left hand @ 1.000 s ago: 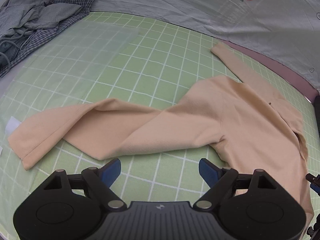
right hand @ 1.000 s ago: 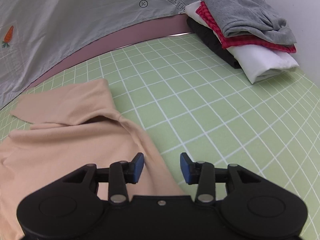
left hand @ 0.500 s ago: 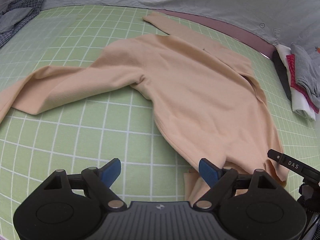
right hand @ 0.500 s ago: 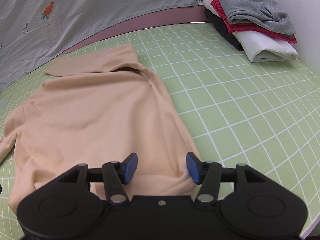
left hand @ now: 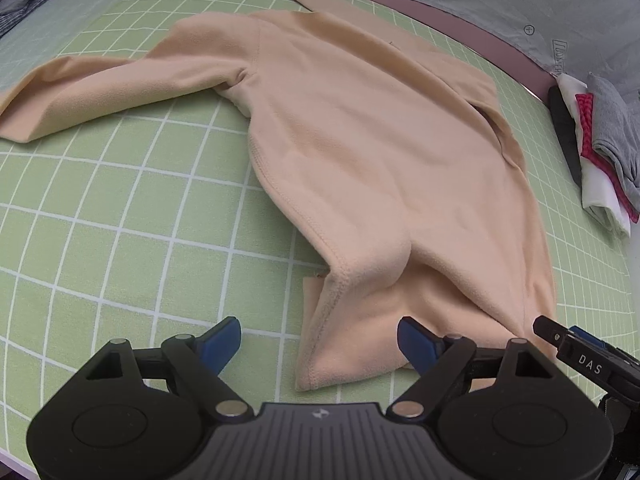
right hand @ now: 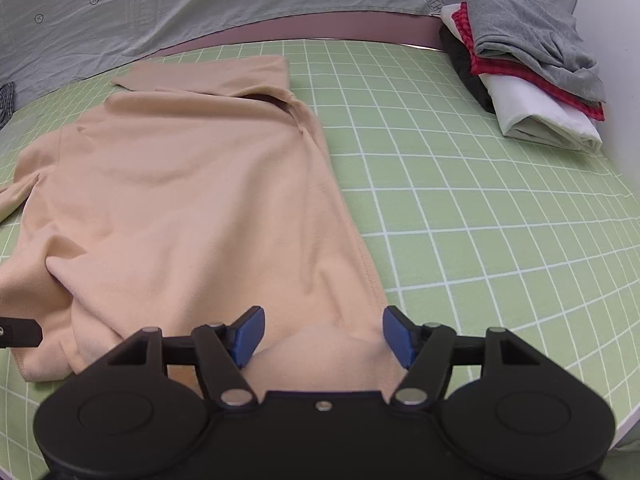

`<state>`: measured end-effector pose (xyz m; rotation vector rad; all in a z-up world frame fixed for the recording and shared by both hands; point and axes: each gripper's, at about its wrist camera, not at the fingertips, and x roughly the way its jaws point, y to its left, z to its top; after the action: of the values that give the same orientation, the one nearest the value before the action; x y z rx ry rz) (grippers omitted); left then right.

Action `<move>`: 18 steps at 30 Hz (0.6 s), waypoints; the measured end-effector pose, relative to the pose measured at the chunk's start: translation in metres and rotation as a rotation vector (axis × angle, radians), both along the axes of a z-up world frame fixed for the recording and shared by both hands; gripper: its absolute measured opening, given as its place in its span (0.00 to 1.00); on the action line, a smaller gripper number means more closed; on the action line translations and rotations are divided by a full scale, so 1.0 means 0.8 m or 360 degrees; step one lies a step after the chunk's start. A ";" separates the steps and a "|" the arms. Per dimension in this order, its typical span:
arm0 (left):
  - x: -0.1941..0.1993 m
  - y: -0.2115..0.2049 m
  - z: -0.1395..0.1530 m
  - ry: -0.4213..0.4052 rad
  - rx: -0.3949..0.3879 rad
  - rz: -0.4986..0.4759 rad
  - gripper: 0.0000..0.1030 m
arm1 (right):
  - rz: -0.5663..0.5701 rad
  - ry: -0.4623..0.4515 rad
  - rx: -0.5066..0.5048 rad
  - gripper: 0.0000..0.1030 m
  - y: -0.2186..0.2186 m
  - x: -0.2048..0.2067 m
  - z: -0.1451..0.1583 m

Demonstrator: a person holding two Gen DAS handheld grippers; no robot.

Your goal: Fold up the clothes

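Covering the worktop is a light green cutting mat (left hand: 120, 248) ruled with a white square grid, smooth and flat. Behind its far edge hangs a wrinkled grey-blue cotton sheet (right hand: 208, 4) printed with small carrots. Spread across the mat's middle lies a soft peach fleece long-sleeved top (left hand: 380, 140), one sleeve stretched toward the left edge, its stitched hem rumpled and partly turned under at the near edge. Near the far right corner sits a stack of folded clothes (right hand: 532, 80): grey knit on top, then red, white and black. The black plastic left gripper (left hand: 319, 340) is released, blue pads wide apart around the hem's left corner. The right gripper (right hand: 323, 336) is also spread, straddling a raised bump of hem.
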<state>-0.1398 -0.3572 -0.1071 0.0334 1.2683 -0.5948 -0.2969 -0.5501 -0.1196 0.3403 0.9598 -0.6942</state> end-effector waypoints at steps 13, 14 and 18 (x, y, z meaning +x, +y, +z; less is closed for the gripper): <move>-0.011 0.000 -0.006 0.0006 -0.0064 0.0041 0.25 | -0.0050 0.0001 0.0105 0.67 -0.015 -0.042 -0.016; -0.013 0.000 -0.005 0.0001 -0.0064 0.0039 0.22 | -0.0046 0.0001 0.0109 0.67 -0.015 -0.042 -0.017; -0.014 0.016 0.000 -0.0002 -0.0134 0.0094 0.07 | -0.0042 -0.0004 0.0120 0.67 -0.014 -0.042 -0.019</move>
<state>-0.1508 -0.3441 -0.1071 -0.0731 1.2380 -0.5964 -0.3309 -0.5613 -0.1345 0.4208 0.9822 -0.6824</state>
